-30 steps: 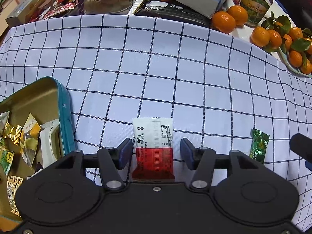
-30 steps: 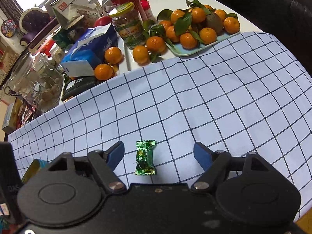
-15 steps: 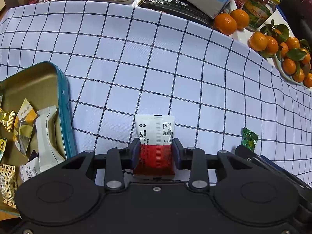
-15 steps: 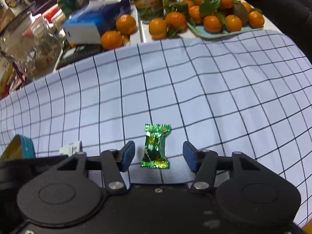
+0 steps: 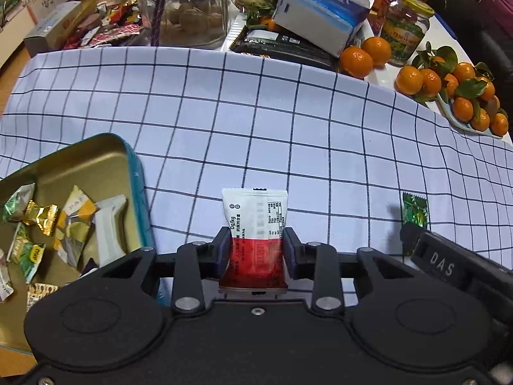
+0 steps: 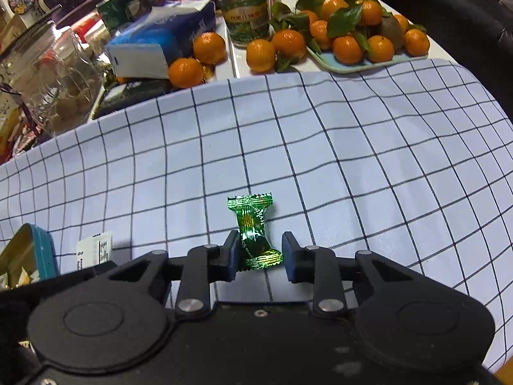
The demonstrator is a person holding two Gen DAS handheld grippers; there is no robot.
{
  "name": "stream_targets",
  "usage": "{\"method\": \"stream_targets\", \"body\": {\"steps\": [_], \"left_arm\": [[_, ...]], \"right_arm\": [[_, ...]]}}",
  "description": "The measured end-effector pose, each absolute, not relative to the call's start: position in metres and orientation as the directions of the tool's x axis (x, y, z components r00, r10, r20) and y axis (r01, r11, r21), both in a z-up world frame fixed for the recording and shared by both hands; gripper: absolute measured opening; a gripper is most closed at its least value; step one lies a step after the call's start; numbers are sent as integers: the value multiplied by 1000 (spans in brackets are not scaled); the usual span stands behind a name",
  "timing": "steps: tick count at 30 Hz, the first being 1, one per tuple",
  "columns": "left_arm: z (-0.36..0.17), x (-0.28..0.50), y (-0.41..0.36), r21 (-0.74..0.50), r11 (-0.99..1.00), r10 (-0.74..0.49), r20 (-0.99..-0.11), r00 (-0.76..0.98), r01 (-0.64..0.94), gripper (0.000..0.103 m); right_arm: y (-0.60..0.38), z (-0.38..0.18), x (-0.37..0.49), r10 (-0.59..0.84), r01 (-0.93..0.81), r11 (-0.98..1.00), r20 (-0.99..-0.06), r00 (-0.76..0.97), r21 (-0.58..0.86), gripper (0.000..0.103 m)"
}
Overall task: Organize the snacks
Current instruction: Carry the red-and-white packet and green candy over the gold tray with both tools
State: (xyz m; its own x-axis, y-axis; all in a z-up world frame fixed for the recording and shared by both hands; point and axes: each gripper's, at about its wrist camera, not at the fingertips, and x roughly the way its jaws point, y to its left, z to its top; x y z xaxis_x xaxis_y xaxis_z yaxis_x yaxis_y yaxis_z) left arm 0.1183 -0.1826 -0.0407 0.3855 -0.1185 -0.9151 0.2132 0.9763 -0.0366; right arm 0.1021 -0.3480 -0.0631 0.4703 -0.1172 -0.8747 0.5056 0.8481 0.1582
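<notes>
The left gripper is clamped on a red-and-white snack packet, its two pads pressing the packet's sides at the line where red meets white; the white printed end sticks out ahead of the fingertips. Just to the left of this gripper lies an open teal tin with a gold inside, holding several wrapped sweets and a white bar. To its right, close by, the black body of the other tool hides the lower part of a green candy.

The right gripper is closed almost fully around that green candy. The left pad touches the wrapper; whether the right pad touches it cannot be told. The candy's far twisted end fans out beyond the fingertips onto the checked cloth covering the surface. To the left of this gripper, the white end of the snack packet and a corner of the tin show.

Farther ahead, past the cloth's edge, sit loose mandarins, a blue tissue box, a green-labelled jar and a tray of mandarins with leaves.
</notes>
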Motion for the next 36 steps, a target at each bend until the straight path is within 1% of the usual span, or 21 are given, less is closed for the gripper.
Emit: {"method": "stream_targets", "body": {"steps": [8, 13, 19, 23, 29, 36], "left_arm": [[-17, 102, -154, -22, 981, -111, -881, 460, 194, 42], [-8, 89, -131, -22, 986, -101, -865, 492, 164, 42], [-3, 74, -99, 26, 991, -48, -852, 522, 133, 42], [5, 74, -70, 57, 995, 6, -837, 547, 77, 42], [22, 90, -20, 50, 998, 64, -834, 548, -41, 42], [36, 105, 25, 79, 992, 121, -824, 554, -99, 42]], "right_arm": [[-331, -47, 84, -116, 464, 869, -840, 530, 173, 30], [-315, -30, 67, -135, 430, 888, -803, 580, 161, 30], [-286, -10, 56, -79, 408, 879, -770, 633, 245, 30], [-251, 2, 52, -28, 327, 904, -728, 685, 274, 29], [-201, 14, 47, 59, 194, 937, -679, 732, 290, 29], [-150, 19, 41, 136, 22, 973, -649, 749, 230, 29]]}}
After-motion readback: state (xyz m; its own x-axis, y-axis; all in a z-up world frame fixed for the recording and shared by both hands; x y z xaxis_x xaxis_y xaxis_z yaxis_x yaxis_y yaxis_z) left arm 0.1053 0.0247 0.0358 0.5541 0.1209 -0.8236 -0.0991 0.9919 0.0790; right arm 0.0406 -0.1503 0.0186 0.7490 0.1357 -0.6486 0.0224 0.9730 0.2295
